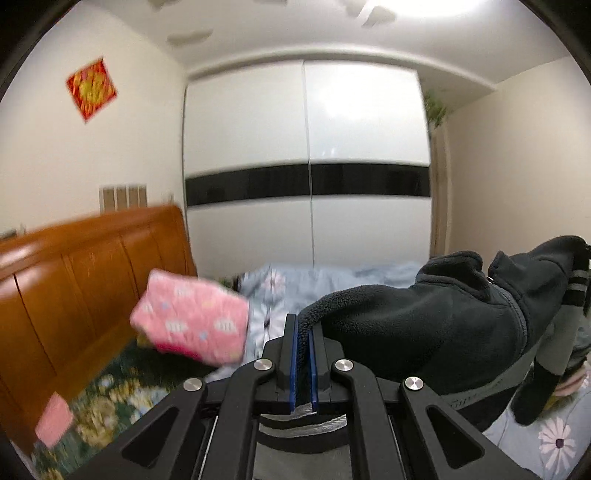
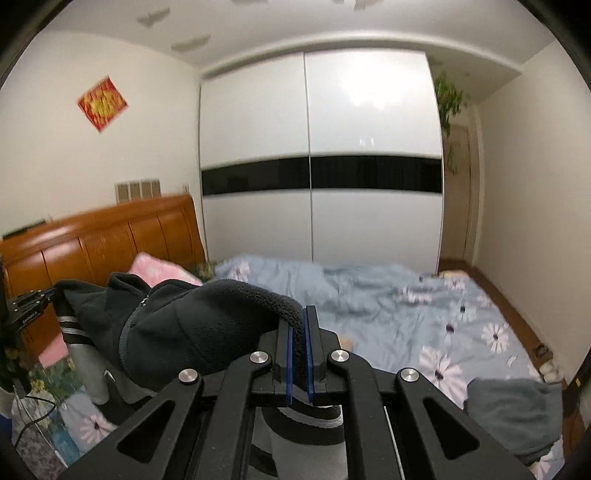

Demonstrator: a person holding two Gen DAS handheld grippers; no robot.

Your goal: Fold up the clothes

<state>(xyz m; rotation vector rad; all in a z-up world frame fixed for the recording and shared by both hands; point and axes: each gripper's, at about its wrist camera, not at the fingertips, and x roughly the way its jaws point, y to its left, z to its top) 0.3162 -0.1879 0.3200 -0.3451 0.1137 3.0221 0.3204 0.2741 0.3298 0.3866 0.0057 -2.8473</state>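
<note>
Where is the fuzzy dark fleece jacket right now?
The dark fleece zip jacket hangs in the air over the blue flowered bedspread, stretched between the left gripper and right gripper.

Pretty standard bedroom. Cream walls (image 2: pixel 92 155), white ceiling (image 1: pixel 332 33) with a bright light glaring at the top. Far wall is basically all wardrobe (image 2: pixel 321 162): two glossy white sliding doors with a black band across the middle. Orange-brown wooden headboard (image 1: pixel 74 280) on the left, a red and gold diamond decoration (image 1: pixel 91 88) on the wall above it. Bed's got a light blue floral duvet (image 2: pixel 406 306). Some green plant (image 2: pixel 448 99) hangs top right of the wardrobe, and brown wood floor (image 2: pixel 517 314) runs along the right.
</note>
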